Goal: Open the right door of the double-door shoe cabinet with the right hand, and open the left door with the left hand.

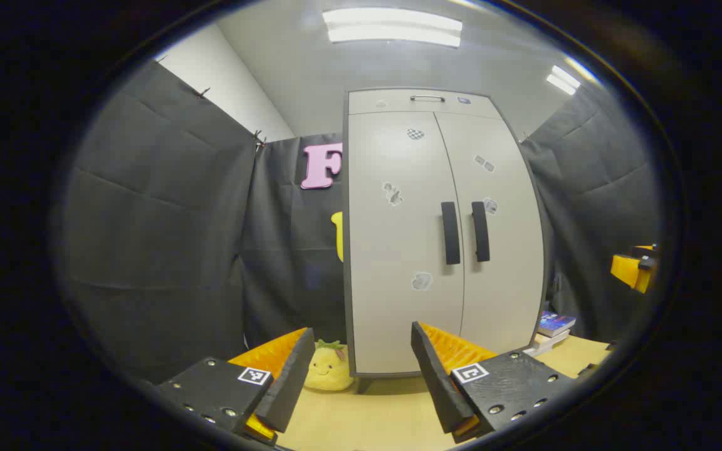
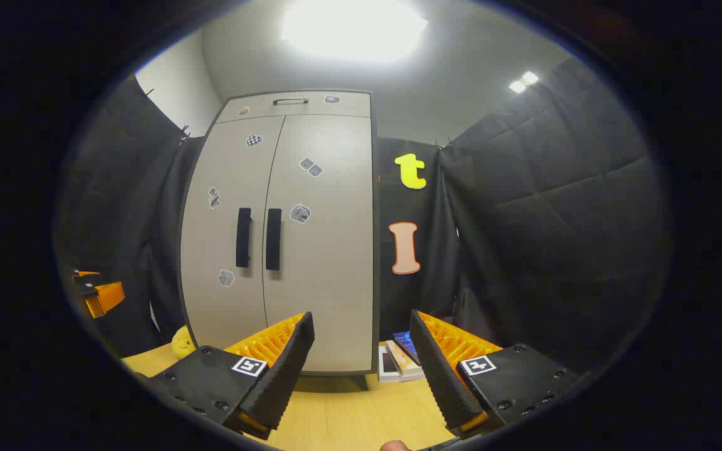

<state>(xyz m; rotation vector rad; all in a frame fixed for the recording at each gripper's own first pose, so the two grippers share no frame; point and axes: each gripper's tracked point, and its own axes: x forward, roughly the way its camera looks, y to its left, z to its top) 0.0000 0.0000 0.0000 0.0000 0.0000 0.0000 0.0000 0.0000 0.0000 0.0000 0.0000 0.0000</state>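
A pale grey double-door shoe cabinet (image 1: 442,238) stands upright on the wooden table, both doors closed. Its left door handle (image 1: 450,233) and right door handle (image 1: 481,231) are dark vertical bars side by side at the middle seam. In the right gripper view the cabinet (image 2: 286,238) sits left of centre, with the left handle (image 2: 243,237) and right handle (image 2: 273,239). My left gripper (image 1: 359,369) is open, well short of the cabinet. My right gripper (image 2: 361,357) is open too, apart from the doors. The right gripper (image 1: 633,269) shows far right in the left gripper view.
A yellow plush toy (image 1: 328,369) lies at the cabinet's left foot. A stack of books (image 1: 552,329) rests to its right, also books (image 2: 402,360) in the right gripper view. A drawer with a handle (image 1: 427,98) tops the cabinet. Black cloth walls surround the wooden table (image 1: 392,413).
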